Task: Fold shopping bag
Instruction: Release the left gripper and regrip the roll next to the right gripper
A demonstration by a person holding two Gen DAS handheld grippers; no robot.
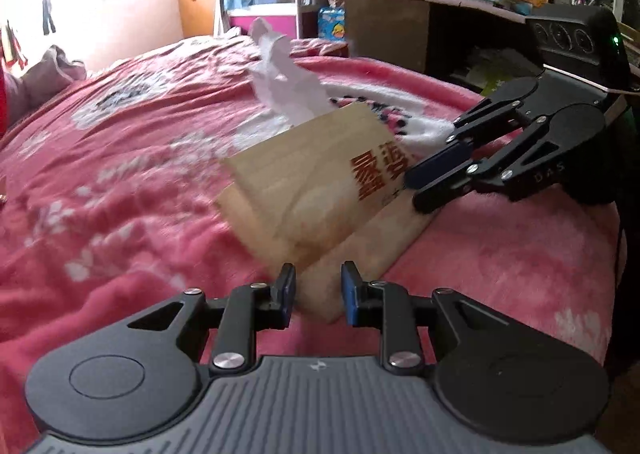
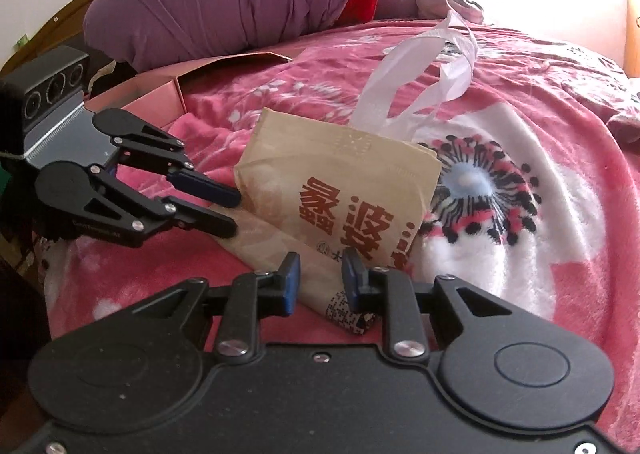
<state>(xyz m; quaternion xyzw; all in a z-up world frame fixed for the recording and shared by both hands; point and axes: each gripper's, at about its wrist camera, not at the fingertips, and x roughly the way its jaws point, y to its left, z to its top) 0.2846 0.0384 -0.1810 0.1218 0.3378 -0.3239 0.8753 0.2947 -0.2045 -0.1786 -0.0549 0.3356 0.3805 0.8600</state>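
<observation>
Both sets of fingers parted around bag [image 2: 340, 189] edges on bed [image 2: 560, 141]: left [image 1: 318, 286], right [image 2: 320, 274], neither clamped.

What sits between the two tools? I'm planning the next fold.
The tan shopping bag, partly folded: in the right wrist view its lower edge spans from the left tool to the right tool.

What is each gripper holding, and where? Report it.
Cannot tell. The left gripper and right gripper each straddle a corner of the bag, but gaps show beside the jaws.
</observation>
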